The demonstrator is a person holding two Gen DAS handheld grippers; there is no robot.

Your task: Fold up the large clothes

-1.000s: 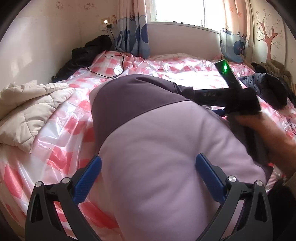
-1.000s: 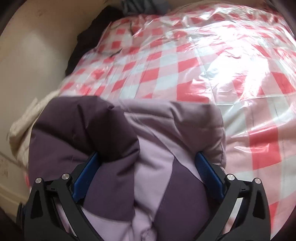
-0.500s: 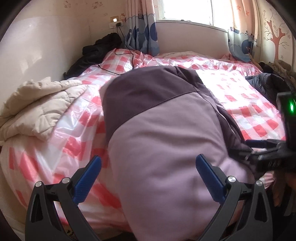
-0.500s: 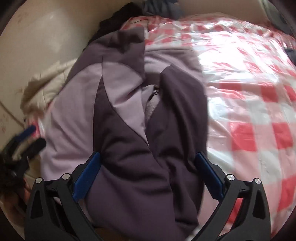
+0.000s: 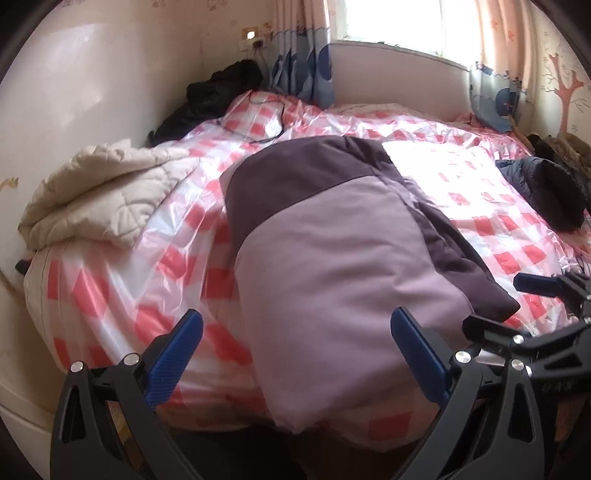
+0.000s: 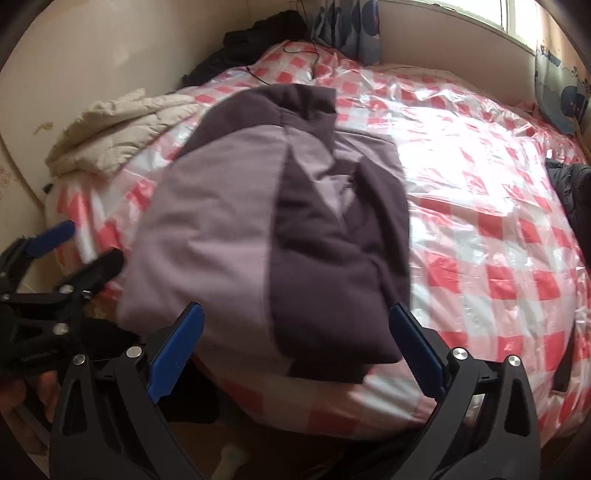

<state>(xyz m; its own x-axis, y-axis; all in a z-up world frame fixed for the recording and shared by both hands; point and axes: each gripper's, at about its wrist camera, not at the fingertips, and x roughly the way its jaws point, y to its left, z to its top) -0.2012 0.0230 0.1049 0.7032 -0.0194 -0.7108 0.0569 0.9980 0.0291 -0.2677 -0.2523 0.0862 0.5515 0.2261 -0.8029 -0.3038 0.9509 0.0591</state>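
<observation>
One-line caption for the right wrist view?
Open right gripper above folded purple jacket on checked bed cover.

Home bedroom, bed [image 5: 110, 295] in checked cover, curtained window [image 5: 391, 22], quilt [image 5: 96, 192]

We have two grippers. Our left gripper [image 5: 295, 356] has black arms with long holes cut in them. Its fingers [image 5: 419, 354] are blue and have fine ridges. Small round silver screws [image 5: 463, 357] shine on the arms. Our right gripper [image 6: 295, 354] looks the same: black arms, blue ridged fingers [image 6: 176, 345], silver screws [image 6: 460, 353].
</observation>
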